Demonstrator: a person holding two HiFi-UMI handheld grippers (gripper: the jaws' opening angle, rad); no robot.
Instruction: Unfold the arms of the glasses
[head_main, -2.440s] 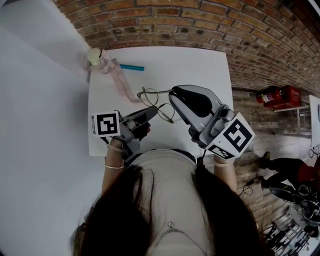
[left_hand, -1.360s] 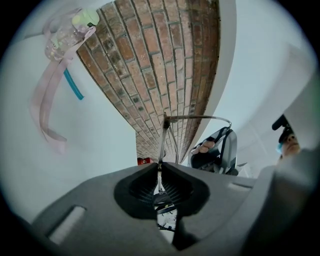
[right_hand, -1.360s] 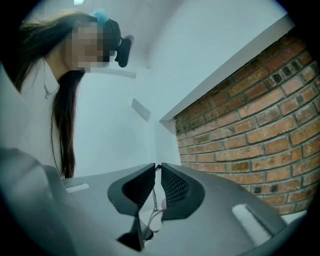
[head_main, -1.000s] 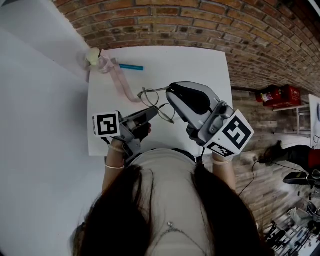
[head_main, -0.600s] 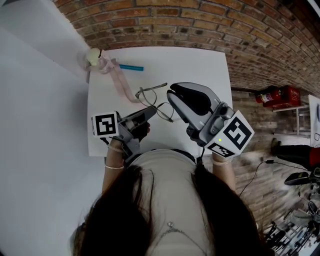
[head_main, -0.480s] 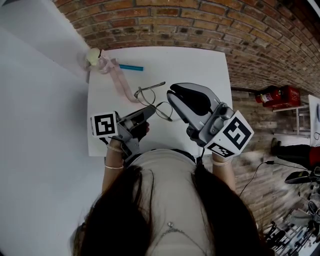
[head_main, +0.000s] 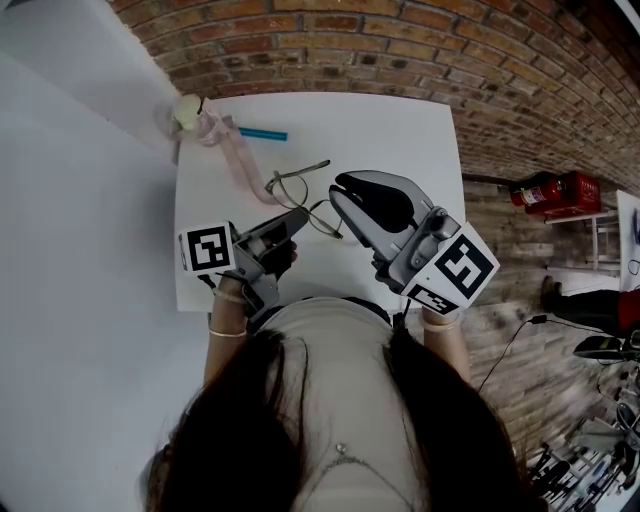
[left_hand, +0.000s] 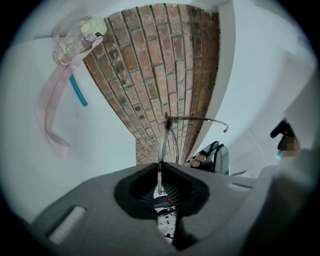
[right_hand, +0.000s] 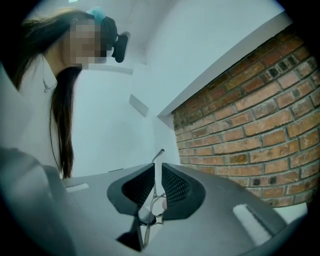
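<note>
Thin metal-rimmed glasses (head_main: 296, 192) hang above the white table (head_main: 400, 130), held between both grippers. My left gripper (head_main: 302, 214) is shut on the front frame, whose wire rim (left_hand: 163, 142) rises straight out of the closed jaws. One arm (left_hand: 200, 118) sticks out sideways from the top of the rim, and in the head view it points up and to the right (head_main: 312, 167). My right gripper (head_main: 336, 192) comes in from the right, its jaws (right_hand: 158, 170) closed on the other thin arm, whose tip (right_hand: 160, 151) pokes out past them.
A pink strap (head_main: 235, 160) with a pale round fitting (head_main: 188, 112) lies at the table's far left corner, a teal pen (head_main: 263, 134) beside it. Brick flooring surrounds the table, with a red fire extinguisher (head_main: 552, 192) off to the right.
One arm of the glasses has swung away from the lenses and now points outward. The right gripper has shifted slightly left and down, while the left gripper has stayed put.
</note>
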